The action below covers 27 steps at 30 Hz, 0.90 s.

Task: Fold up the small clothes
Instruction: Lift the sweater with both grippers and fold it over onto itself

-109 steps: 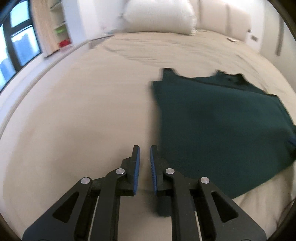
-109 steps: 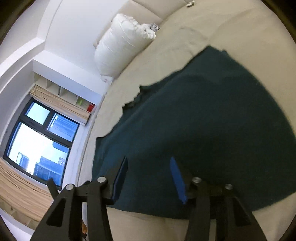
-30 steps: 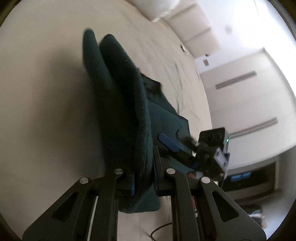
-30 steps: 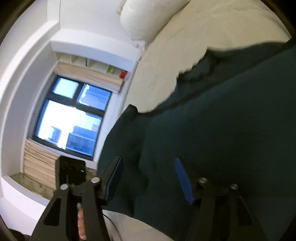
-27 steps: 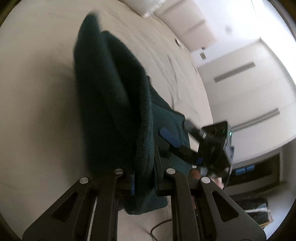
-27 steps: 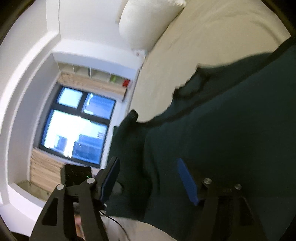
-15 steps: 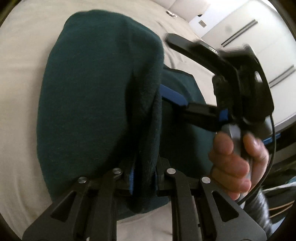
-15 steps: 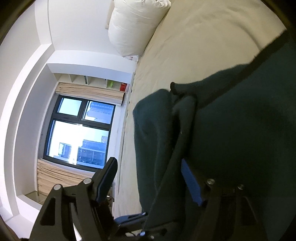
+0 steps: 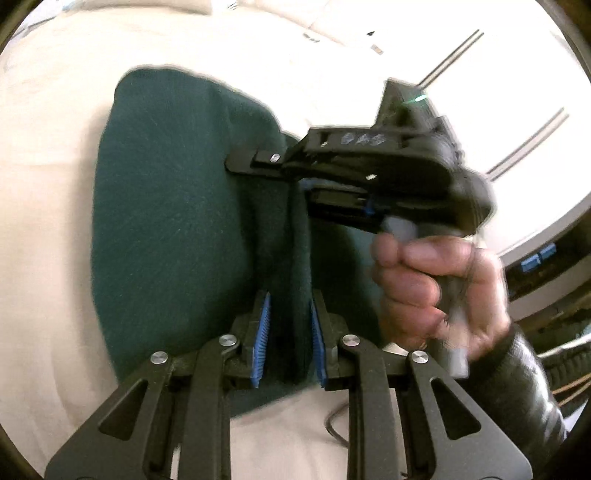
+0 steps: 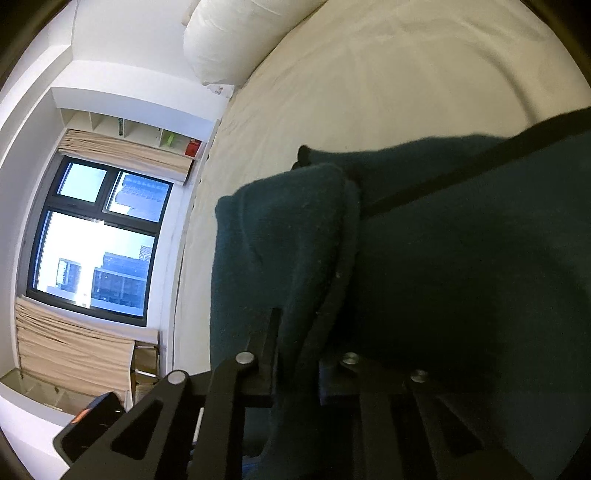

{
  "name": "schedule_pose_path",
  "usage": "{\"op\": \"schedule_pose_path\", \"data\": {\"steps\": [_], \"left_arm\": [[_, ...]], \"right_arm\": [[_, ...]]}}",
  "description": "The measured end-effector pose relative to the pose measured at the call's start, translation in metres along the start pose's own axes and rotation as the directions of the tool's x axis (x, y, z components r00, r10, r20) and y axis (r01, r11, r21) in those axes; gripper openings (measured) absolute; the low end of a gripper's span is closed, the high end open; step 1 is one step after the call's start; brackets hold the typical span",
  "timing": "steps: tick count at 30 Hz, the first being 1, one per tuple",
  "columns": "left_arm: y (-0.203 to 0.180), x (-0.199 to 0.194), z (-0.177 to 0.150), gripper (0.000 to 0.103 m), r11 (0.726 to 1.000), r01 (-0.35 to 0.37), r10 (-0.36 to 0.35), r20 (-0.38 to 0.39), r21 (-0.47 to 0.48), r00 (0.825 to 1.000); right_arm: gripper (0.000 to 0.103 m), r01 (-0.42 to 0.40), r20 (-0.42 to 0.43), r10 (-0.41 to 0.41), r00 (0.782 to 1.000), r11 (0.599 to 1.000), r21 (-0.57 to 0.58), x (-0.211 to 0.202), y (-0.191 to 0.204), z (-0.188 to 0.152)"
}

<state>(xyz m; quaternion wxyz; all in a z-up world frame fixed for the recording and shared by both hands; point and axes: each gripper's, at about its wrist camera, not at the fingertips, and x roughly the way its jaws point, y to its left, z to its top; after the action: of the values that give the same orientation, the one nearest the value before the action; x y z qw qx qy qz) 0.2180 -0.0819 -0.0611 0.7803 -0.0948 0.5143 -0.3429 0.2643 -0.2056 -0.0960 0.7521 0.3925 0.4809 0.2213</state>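
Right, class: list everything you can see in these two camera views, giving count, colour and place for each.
garment: one, dark green, folded over on the bed, edge between both grippers' fingers
bed: one, cream sheet, under the garment
pillow: one, white, at the head of the bed
window: one, dark frame, on the wall beside the bed
shelf: one, white, above the window
left gripper: one, black with blue pads, open around a fold
right gripper: one, black, shut on the garment's edge
hand: one, holding the right gripper's handle
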Motion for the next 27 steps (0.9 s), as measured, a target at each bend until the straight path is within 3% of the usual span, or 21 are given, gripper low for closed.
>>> {"op": "schedule_pose_path", "data": {"steps": [6, 12, 16, 19, 27], "left_arm": [[0.002, -0.038, 0.008, 0.020, 0.999, 0.043, -0.044, 0.097, 0.011, 0.994], [0.025, -0.026, 0.016, 0.020, 0.999, -0.027, 0.029, 0.072, -0.026, 0.997], [0.034, -0.012, 0.022, 0.020, 0.999, -0.039, 0.040, 0.055, -0.010, 0.998], [0.027, 0.001, 0.034, 0.020, 0.999, -0.044, 0.043, 0.056, 0.026, 0.998], [0.037, -0.004, 0.022, 0.020, 0.998, -0.011, 0.007, 0.059, 0.058, 0.998]], "right_arm": [[0.014, 0.025, 0.024, -0.025, 0.999, 1.000, 0.009, -0.029, -0.016, 0.003], [0.014, 0.049, 0.059, -0.051, 0.997, 0.998, 0.040, -0.064, -0.041, 0.008], [0.014, 0.069, 0.064, -0.071, 0.995, 0.997, 0.035, -0.079, -0.052, 0.007], [0.014, 0.092, 0.070, -0.093, 0.993, 0.996, 0.019, -0.087, -0.053, 0.012], [0.014, 0.117, 0.083, -0.119, 0.989, 0.993, 0.034, -0.115, -0.074, 0.014]]}}
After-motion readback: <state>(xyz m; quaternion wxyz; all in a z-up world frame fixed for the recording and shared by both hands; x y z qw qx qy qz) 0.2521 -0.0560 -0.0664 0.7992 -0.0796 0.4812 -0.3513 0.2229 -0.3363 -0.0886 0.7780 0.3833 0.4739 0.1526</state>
